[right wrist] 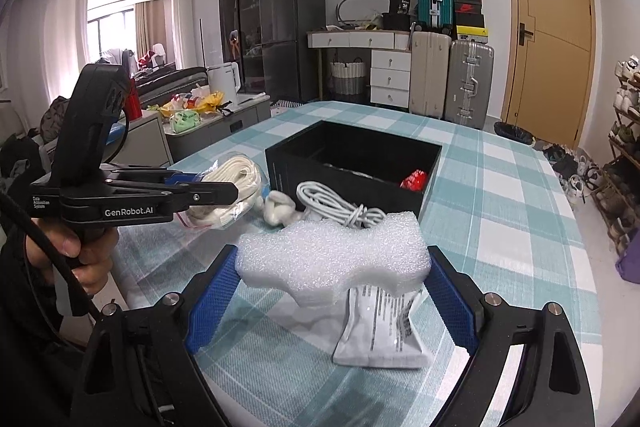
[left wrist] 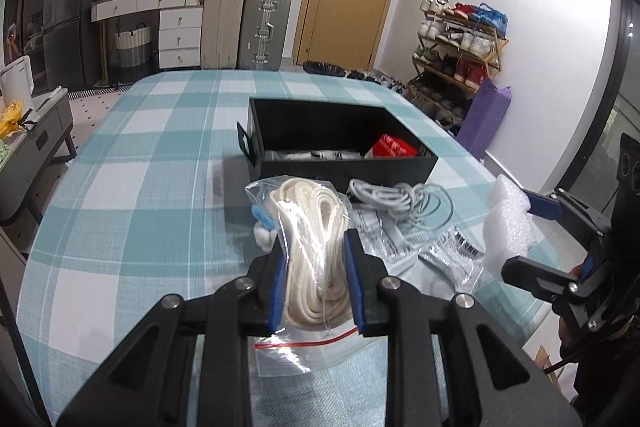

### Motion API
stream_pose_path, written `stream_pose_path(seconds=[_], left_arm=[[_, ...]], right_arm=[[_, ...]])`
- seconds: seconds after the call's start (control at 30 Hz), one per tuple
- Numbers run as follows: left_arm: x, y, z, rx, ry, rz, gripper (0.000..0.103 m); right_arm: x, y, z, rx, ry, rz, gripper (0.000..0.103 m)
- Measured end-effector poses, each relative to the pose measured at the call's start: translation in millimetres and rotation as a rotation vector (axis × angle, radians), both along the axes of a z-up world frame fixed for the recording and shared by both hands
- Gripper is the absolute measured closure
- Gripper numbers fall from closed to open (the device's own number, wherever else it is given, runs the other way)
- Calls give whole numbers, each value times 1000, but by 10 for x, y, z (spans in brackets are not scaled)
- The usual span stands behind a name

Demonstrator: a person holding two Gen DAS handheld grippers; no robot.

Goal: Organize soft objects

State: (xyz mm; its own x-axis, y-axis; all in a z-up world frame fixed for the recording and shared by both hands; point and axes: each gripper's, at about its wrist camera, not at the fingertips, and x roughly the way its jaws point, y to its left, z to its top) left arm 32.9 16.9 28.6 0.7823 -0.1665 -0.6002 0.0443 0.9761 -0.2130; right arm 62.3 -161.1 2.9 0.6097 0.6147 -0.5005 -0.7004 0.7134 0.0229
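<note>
My left gripper (left wrist: 316, 239) is shut on a clear zip bag of cream rope (left wrist: 312, 239), held just above the checked tablecloth; the bag also shows in the right wrist view (right wrist: 236, 183). My right gripper (right wrist: 332, 259) holds a white foam block (right wrist: 336, 255) between its blue pads; the block also shows in the left wrist view (left wrist: 508, 223). A black open box (left wrist: 340, 143) stands behind, with a red packet (left wrist: 392, 147) inside. A white coiled cable (left wrist: 400, 199) and a silver pouch (left wrist: 460, 255) lie in front of the box.
Small white and blue soft bits (left wrist: 264, 227) lie left of the rope bag. The table edge (left wrist: 40, 227) curves at the left. Suitcases (left wrist: 264, 27), drawers, a door and a shoe rack (left wrist: 460, 51) stand beyond the table.
</note>
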Motion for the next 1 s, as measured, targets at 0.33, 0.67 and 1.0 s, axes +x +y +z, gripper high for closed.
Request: stream_pose_path(seconds=[0.33, 0.67, 1.0], left_arm=[[124, 16, 152, -11, -39, 4, 79], [269, -26, 268, 2, -68, 2, 79], [441, 5, 378, 33, -94, 29, 79]], right_arm=[[174, 49, 127, 29, -5, -1, 12], [329, 114, 290, 36, -27, -8, 12], [507, 196, 372, 50, -25, -19, 12]])
